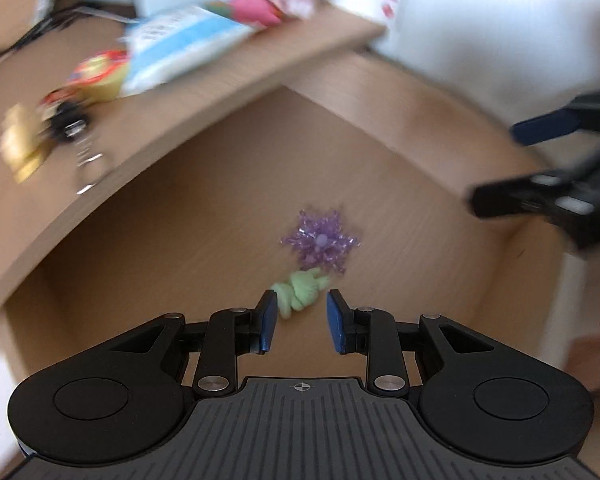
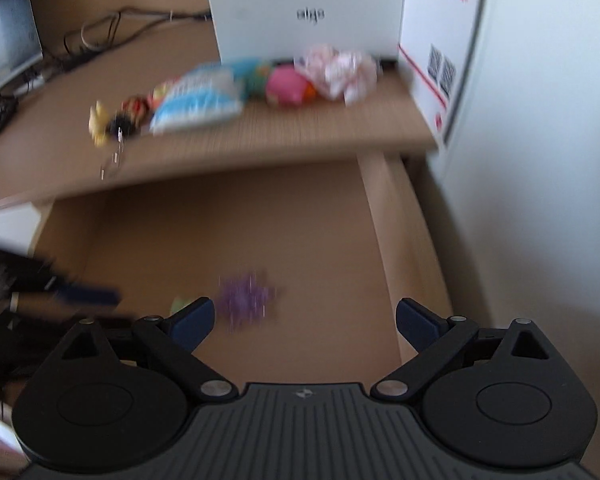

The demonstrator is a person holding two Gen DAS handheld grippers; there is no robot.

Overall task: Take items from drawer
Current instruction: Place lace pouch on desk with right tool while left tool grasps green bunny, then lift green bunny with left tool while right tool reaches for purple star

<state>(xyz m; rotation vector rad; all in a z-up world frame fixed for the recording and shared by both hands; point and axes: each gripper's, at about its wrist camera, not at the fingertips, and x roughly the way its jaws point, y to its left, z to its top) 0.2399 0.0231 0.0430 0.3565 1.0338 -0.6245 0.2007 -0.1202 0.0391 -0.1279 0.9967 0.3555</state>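
On the table (image 2: 284,136), from left to right, lay a yellow toy (image 2: 98,122), a dark, red-topped toy (image 2: 130,117), a blue and white packet (image 2: 198,102), a pink ball (image 2: 286,86) and a crumpled pink and white wrapper (image 2: 338,70), all blurred. Behind them stood a white box (image 2: 308,8), and to its right a carton with red stripes and printed codes (image 2: 440,56).

Below the table edge the drawer (image 1: 204,216) stood open, its wooden bottom bare except for two small things near the middle. A green figure (image 1: 300,293) lay to the left, and a purple beaded flower (image 1: 321,241) just beside it to the right; whether they touched could not be told.

The left gripper (image 1: 302,314) hung over the drawer with its fingers (image 1: 269,322) set narrow and nothing between them. The green figure lay just past the tips, close to the left finger, not clasped.

The right gripper (image 2: 305,322) also pointed down into the drawer, its fingers spread wide and holding nothing. In its own view the purple flower showed just to the right of its left finger, lower down on the drawer bottom. In the left wrist view it reached in over the drawer's right wall.
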